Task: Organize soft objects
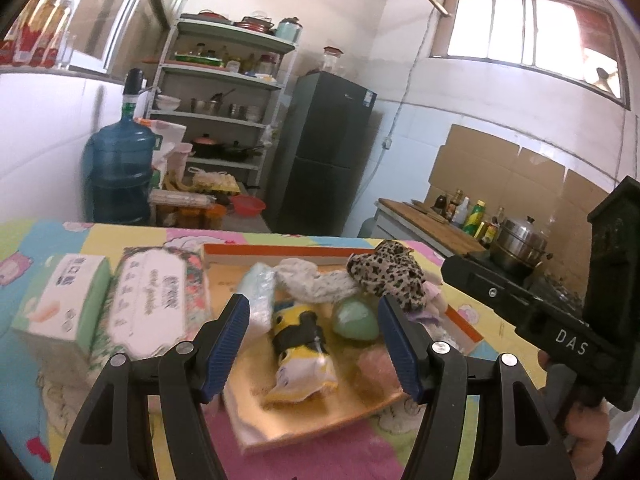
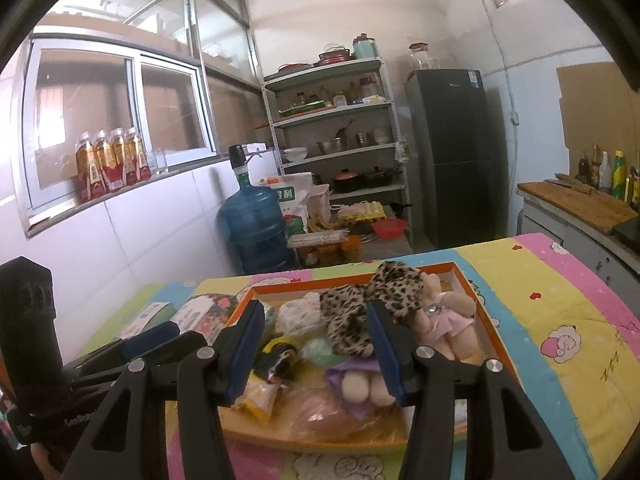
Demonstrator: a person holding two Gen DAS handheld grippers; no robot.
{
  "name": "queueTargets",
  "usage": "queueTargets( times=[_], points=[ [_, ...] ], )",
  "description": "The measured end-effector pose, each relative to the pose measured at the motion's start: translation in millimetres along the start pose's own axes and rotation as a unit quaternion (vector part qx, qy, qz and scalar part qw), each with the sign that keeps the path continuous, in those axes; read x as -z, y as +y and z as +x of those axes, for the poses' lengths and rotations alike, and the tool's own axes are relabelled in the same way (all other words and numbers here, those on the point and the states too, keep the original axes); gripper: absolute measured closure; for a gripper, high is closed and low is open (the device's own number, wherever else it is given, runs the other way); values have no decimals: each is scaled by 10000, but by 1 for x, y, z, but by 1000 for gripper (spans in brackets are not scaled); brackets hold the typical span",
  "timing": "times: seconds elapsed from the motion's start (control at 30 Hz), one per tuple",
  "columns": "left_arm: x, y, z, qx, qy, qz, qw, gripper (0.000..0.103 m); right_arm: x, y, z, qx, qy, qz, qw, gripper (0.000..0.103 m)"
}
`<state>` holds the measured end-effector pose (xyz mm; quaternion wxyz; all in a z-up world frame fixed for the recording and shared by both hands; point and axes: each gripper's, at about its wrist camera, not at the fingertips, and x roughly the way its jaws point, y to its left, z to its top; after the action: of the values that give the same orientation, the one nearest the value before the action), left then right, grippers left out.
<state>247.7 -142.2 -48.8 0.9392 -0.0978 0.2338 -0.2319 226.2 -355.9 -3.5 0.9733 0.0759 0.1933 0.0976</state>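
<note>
An orange tray lies on a colourful tablecloth and holds several soft things. Among them are a leopard-print cloth, a white knitted piece, a yellow and black toy, a green ball and a doll in a pink dress. My left gripper hovers open over the tray's near side, nothing between its blue pads. To its right, my right gripper also stands open above the tray and is empty.
Two tissue packs lie left of the tray. Beyond the table stand a blue water jug, a metal shelf of kitchenware and a dark fridge. At the right, a counter carries bottles and a steel pot.
</note>
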Motion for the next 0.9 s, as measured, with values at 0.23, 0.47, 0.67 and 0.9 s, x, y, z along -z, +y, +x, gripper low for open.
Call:
queueTargets(
  times=[0.23,0.47,0.67,0.9],
  points=[
    [7,7,-28,31,-81,-33,10000,35,8,18,-15,61,-11,-40,10000,50],
    [10,3,-55,18,-194,53,9998,35,15,35,-33,97,-60,-48,9999,50],
    [14,2,-82,-258,-360,139,9989,35,20,57,-48,314,-168,-246,9991,50],
    [21,4,-108,-550,-440,67,9975,35,31,77,-65,384,-207,-380,9983,50]
  ],
)
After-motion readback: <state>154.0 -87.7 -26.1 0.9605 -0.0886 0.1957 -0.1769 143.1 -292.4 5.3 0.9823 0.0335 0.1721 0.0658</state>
